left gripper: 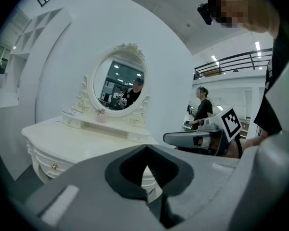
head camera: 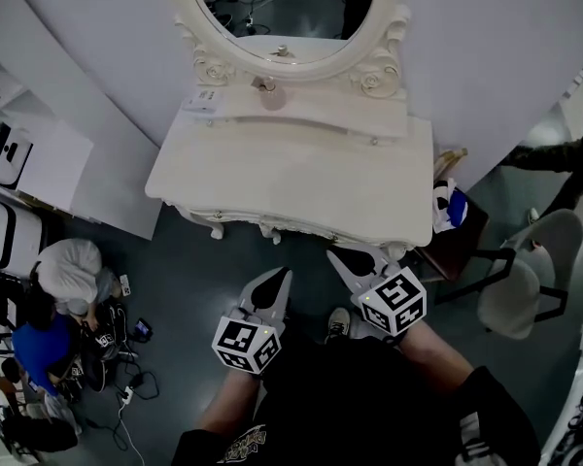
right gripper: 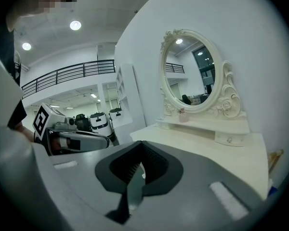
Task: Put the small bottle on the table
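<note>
A small pink bottle (head camera: pixel 269 93) stands on the raised shelf of a white dressing table (head camera: pixel 301 178), right under its oval mirror (head camera: pixel 284 8). The left gripper view shows the bottle (left gripper: pixel 101 115) far ahead, and so does the right gripper view, where the bottle (right gripper: pixel 182 115) looks tiny. My left gripper (head camera: pixel 278 282) hangs in front of the table's near edge, shut and empty. My right gripper (head camera: pixel 352 259) is beside it, slightly closer to the table, also shut with nothing in it. Both are well short of the bottle.
A dark side table (head camera: pixel 457 236) with a blue and white bag stands at the dressing table's right, and a grey chair (head camera: pixel 525 270) beyond it. A person (head camera: pixel 66 275) crouches on the floor at the left among cables. White cabinets (head camera: pixel 5 153) line the left wall.
</note>
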### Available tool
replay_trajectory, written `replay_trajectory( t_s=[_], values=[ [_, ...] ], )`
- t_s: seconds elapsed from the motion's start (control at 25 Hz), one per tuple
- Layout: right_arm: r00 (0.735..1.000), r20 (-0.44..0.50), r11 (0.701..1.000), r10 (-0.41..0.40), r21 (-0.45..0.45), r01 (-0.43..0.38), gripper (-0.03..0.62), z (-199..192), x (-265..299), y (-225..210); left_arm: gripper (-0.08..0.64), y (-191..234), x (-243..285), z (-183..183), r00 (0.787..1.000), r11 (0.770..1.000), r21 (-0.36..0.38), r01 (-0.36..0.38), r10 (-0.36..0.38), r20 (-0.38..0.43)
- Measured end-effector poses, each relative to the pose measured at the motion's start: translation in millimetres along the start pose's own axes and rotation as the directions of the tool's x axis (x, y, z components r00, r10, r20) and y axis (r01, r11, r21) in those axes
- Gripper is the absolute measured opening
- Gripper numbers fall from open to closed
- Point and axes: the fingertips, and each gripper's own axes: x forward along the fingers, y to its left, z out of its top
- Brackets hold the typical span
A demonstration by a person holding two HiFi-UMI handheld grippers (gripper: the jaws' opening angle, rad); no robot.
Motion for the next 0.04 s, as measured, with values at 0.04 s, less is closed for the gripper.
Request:
replay_trajectory(
  t_s=[0.04],
  values=[
    [1.000,-0.001,1.000,0.000,0.000,0.000,0.028,-0.6,1.6,-0.7,0.000,1.7,0.6,0.5,1.000,1.000,-0.002,-0.001,0.001,0.004]
  ],
)
